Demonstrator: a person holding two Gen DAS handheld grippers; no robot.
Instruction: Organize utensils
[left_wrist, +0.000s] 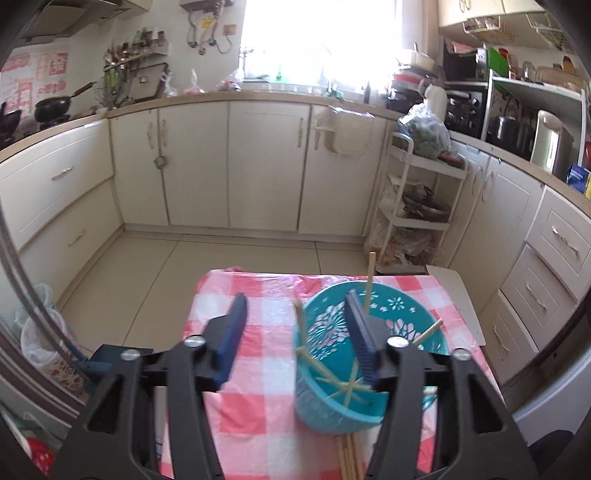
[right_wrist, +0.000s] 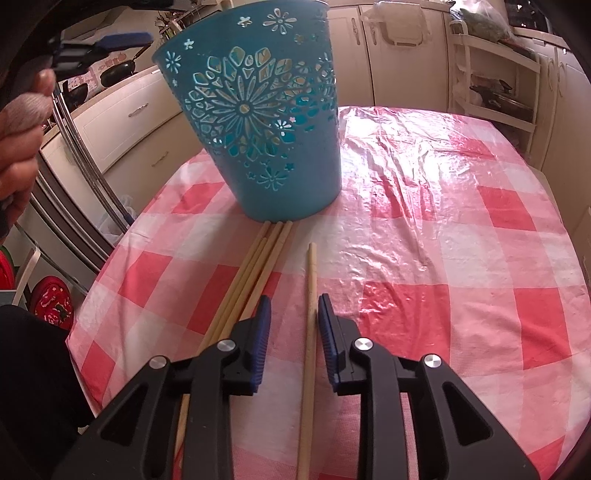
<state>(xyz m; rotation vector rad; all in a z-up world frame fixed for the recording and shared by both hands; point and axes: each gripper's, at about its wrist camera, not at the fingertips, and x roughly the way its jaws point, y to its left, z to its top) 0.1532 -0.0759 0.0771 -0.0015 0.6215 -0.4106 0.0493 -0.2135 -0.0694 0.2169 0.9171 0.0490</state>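
Chopstick (right_wrist: 312, 280) lies on the bench (right_wrist: 461, 240) between my right gripper's (right_wrist: 293, 314) spread fingers, not yet pinched; I'd close squarely before lifting toward the blue basket (right_wrist: 258, 122) ahead. My left gripper (left_wrist: 295, 314), fingers spread, hovers over that basket holding nothing.
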